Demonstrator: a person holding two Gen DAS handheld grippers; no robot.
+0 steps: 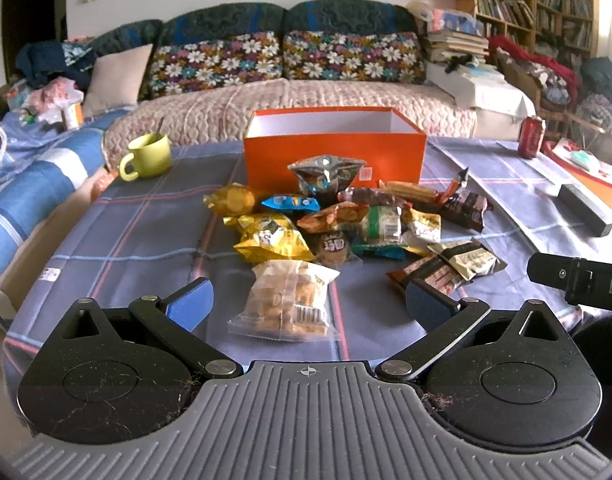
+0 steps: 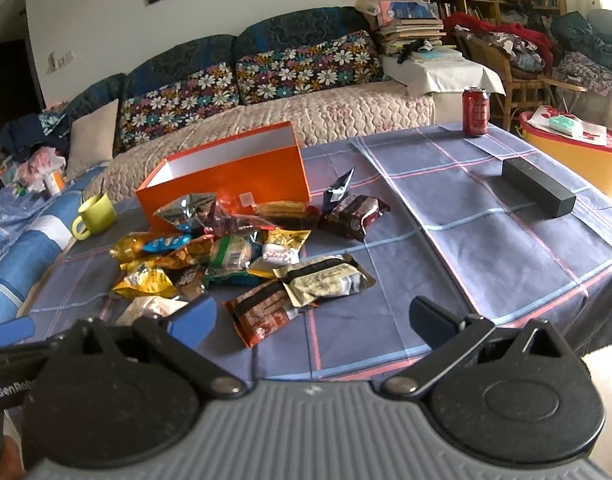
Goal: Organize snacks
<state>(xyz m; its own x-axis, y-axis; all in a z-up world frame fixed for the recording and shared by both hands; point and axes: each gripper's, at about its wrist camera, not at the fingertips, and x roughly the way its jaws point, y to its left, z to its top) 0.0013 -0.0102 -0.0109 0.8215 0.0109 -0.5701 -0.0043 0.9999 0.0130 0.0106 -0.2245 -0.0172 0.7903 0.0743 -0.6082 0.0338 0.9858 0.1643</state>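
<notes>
Both tools are found spread wide and empty. The left tool [image 1: 309,304] is held low over the surface [image 1: 118,240], with a clear biscuit packet [image 1: 288,300] lying directly ahead between its jaws. The right tool [image 2: 311,318] is aimed at a red-brown wrapper [image 2: 266,312] just ahead of its fingers. The snack pile [image 1: 345,220] is heaped beyond both tools, and the orange box [image 1: 333,156] stands open behind it.

Risks noted:
- The slick film may be squeezed out of the jaws.
- The biscuits may be crushed by a hard close.
- Neighbouring packets may be dragged along, or the tablecloth pinched.
- The two tools, held close together, may collide.
</notes>
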